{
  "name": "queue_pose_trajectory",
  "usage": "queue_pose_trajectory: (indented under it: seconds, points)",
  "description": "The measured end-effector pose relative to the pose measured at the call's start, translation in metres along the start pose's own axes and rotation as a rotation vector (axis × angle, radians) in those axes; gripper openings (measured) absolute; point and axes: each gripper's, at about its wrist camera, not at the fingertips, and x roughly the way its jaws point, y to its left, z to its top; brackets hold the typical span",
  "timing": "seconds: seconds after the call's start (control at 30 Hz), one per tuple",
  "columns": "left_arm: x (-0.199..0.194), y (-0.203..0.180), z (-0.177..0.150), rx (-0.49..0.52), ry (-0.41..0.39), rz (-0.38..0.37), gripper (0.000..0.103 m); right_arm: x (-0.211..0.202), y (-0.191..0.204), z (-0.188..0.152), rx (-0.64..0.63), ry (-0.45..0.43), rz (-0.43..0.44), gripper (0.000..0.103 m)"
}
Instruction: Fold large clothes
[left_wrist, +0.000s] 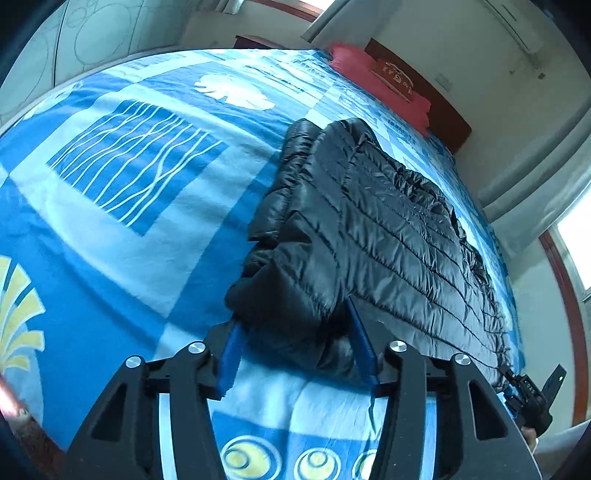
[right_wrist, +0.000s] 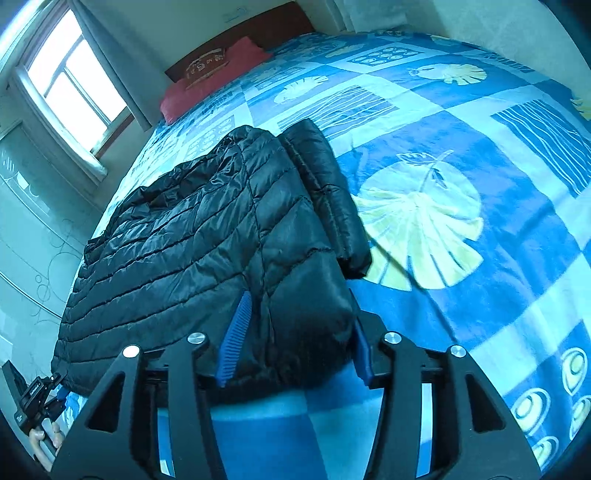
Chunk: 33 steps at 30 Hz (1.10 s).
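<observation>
Jacket (left_wrist: 369, 229) corner between left gripper (left_wrist: 295, 343) pads

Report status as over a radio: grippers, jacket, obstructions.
Left gripper open, jacket hem between fingers. Right gripper open, same at its corner. Black puffer jacket folded on bed. Nothing in the way.

1 blk puffer jacket (left_wrist: 373, 236), 1 red pillow (left_wrist: 384, 83), 1 bedspread (left_wrist: 122, 206), 2 grippers (left_wrist: 295, 347).
</observation>
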Motion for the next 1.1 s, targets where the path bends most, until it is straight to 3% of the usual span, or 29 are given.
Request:
queue_pose_trajectory:
  seconds: [0.13, 0.3, 0.43, 0.57, 0.83, 0.97, 1.1]
  points:
    - [-0.015, 0.010, -0.004, 0.007, -0.005, 0.020, 0.055, -0.019, -0.007, -0.002, -0.002, -0.013, -0.044, 0.052]
    - [-0.042, 0.009, -0.001, 0.090, -0.068, 0.042, 0.056, -0.042, 0.001, 0.003, -0.040, -0.062, -0.115, 0.051]
    - [-0.045, 0.001, 0.017, 0.142, -0.064, 0.034, 0.066, -0.040, 0.027, 0.008, -0.099, -0.049, -0.081, 0.050]
    - [-0.025, -0.010, 0.041, 0.151, 0.019, 0.022, 0.066, -0.010, 0.075, 0.009, -0.202, 0.015, -0.029, 0.050]
    - [0.022, -0.032, 0.075, 0.185, 0.060, 0.049, 0.066, 0.059, 0.171, 0.022, -0.348, 0.096, 0.054, 0.050]
    - [0.041, -0.035, 0.084, 0.180, 0.083, 0.042, 0.066, 0.085, 0.205, 0.025, -0.392, 0.108, 0.056, 0.050]
    - [0.056, -0.034, 0.090, 0.195, 0.089, 0.085, 0.066, 0.102, 0.223, 0.020, -0.433, 0.106, 0.031, 0.050]
